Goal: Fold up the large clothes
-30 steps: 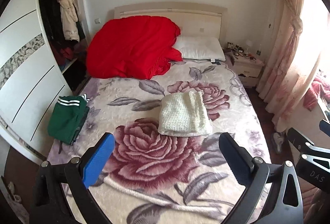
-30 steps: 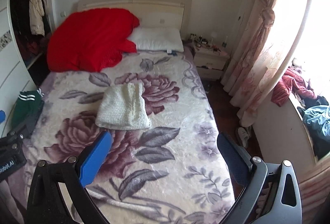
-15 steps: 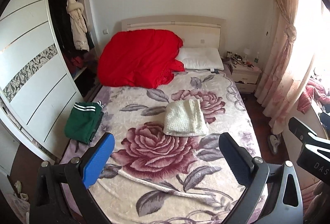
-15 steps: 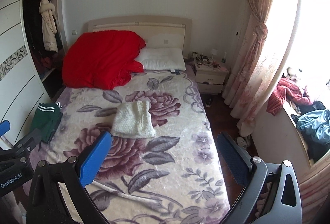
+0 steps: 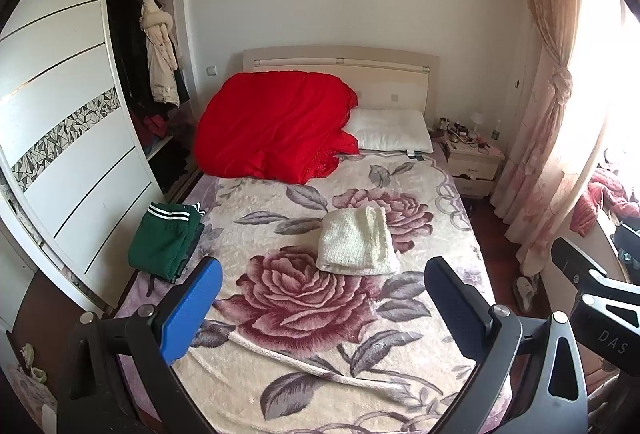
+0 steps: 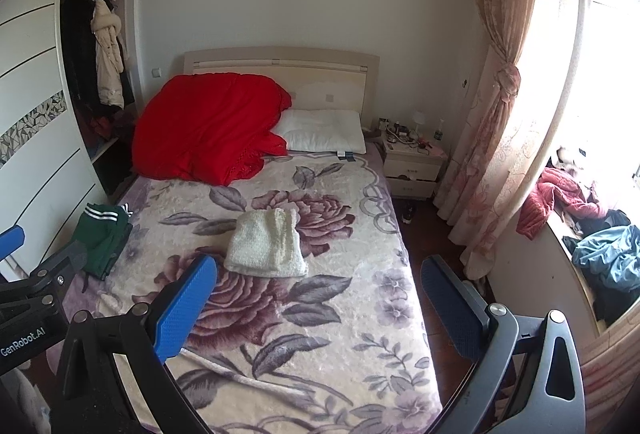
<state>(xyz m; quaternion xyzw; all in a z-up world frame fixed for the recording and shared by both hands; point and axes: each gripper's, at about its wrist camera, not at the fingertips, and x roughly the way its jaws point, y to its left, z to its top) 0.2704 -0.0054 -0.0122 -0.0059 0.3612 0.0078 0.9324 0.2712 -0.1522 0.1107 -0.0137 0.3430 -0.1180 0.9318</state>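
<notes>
Both tools are held wide apart and empty above the foot of the bed (image 5: 452,194): the left tool (image 5: 320,298) and the right tool (image 6: 318,298). A folded cream knit (image 5: 356,242) lies mid-bed at 12 o'clock, so that fold looks finished; another garment must probably be fetched next. Only in the right view is the heap of clothes (image 6: 600,254) at 3 o'clock shown fully.

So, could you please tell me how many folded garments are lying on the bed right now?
2: a cream knit near the middle of the bed, and a green garment with white stripes at its wardrobe-side edge. Something dark lies under the green one.
</notes>
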